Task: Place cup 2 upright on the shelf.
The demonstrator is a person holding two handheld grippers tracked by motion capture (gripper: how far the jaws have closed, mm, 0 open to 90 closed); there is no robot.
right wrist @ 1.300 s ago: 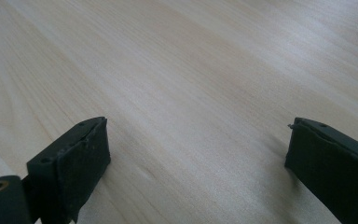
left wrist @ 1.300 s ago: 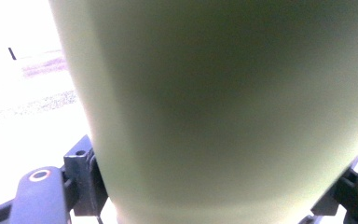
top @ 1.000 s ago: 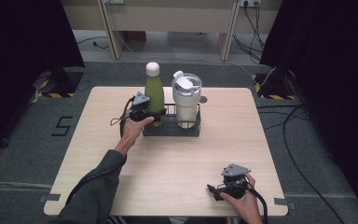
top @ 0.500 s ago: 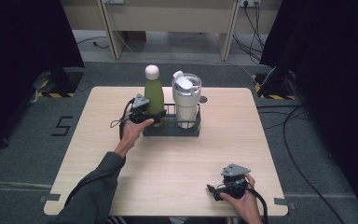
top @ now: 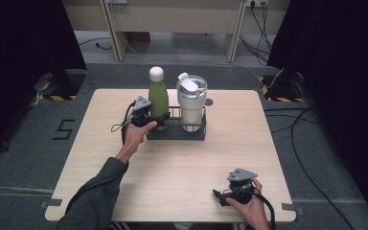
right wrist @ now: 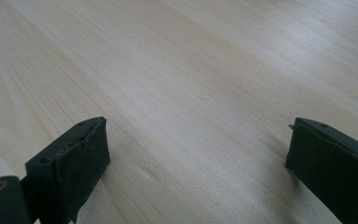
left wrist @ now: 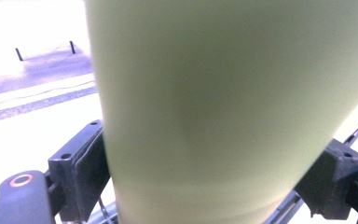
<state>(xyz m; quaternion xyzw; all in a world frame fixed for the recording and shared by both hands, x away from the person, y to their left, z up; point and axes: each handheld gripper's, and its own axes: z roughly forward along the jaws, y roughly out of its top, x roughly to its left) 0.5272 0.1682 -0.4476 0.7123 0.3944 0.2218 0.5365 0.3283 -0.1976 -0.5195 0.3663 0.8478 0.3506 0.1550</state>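
A green bottle with a pale cap stands upright in the left slot of a black wire rack at the table's far middle. My left gripper comes in from the left, low on the bottle. In the left gripper view both jaws press against the sides of the green bottle, so the gripper is shut on it. A white tumbler with a lid stands in the rack's right slot. My right gripper rests near the front right edge, open with bare wood between its jaws.
The wooden table has open surface between the rack and the front edge. A small round disc lies just behind the rack on the right. Cables and dark curtains surround the table on the floor.
The green bottle has sunk slightly lower into the rack's left slot. The left hand has shifted very little and the right gripper has stayed put.
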